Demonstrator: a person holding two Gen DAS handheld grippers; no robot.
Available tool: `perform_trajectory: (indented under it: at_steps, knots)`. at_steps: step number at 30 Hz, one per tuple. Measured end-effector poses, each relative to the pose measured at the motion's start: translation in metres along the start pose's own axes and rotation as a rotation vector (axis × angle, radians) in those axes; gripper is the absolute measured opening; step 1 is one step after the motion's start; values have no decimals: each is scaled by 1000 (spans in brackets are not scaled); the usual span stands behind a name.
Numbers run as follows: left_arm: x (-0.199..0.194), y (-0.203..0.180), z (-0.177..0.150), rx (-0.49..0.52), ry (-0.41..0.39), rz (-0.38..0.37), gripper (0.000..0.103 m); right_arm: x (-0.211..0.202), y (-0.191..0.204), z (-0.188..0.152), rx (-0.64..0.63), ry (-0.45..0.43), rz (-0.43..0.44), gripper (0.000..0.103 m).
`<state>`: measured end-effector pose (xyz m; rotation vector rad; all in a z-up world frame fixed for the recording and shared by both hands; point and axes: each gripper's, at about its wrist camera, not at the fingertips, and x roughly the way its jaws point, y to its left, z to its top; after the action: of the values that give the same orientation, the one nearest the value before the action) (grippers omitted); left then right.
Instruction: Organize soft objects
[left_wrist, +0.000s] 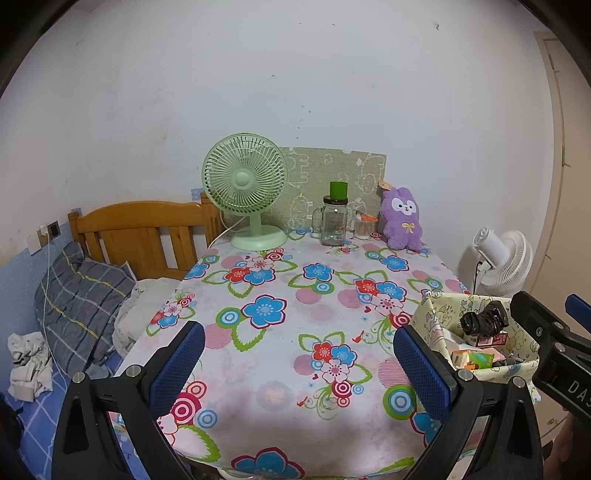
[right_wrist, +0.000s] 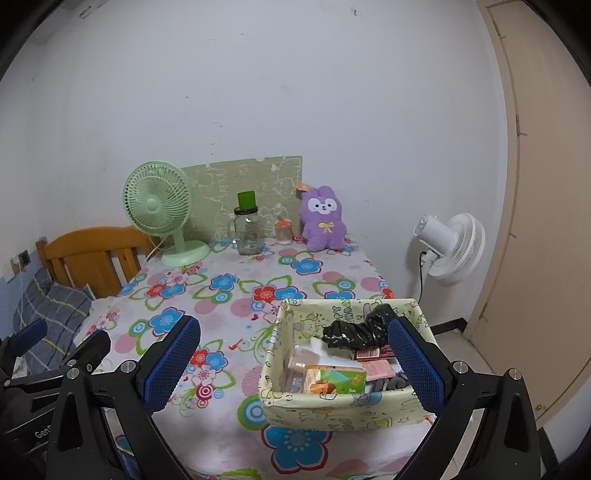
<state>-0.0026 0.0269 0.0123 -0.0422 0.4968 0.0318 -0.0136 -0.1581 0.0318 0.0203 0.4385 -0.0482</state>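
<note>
**Both claws wide, nothing held; plush at far edge of desk**

Left claw (left_wrist: 299, 363): jaws spread wide, empty, above the near part of the desk (left_wrist: 288, 332), over the floral cloth. Blue pads face each other.

Right claw (right_wrist: 293, 363): also spread wide and empty, above the near right of the desk. Its right pad (right_wrist: 415, 367) overlaps the right wall of the box (right_wrist: 332, 406) in view; contact cannot be told.

Box: pale yellow printed fabric, at the near right corner of the desk. Inside: a crumpled black bag (right_wrist: 356, 330) at the back, a green-and-orange carton (right_wrist: 338, 380) at the front, pink packets beside it.

Mid desk: bare cloth.

Far edge, left to right: green fan (left_wrist: 245, 192), upright, cord trailing off to the left; glass jar (left_wrist: 334, 221) with a green cap; small orange-lidded container (left_wrist: 365, 225); purple plush (left_wrist: 402, 218), sitting upright against the wall, just beside the container. A green board (left_wrist: 332, 173) leans behind them.

Beyond: bed (left_wrist: 140, 229) on the left with a plaid pillow (left_wrist: 79, 295); white fan (right_wrist: 448, 247) on the floor at right.
</note>
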Motion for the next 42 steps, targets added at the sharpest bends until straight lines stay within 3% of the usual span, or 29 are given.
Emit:
perform_trajectory:
  at_steps: [42]
  knots:
    - [-1,-5,3,12,-1,-23,103,-2,-2,1,-6,-7,-6,103]
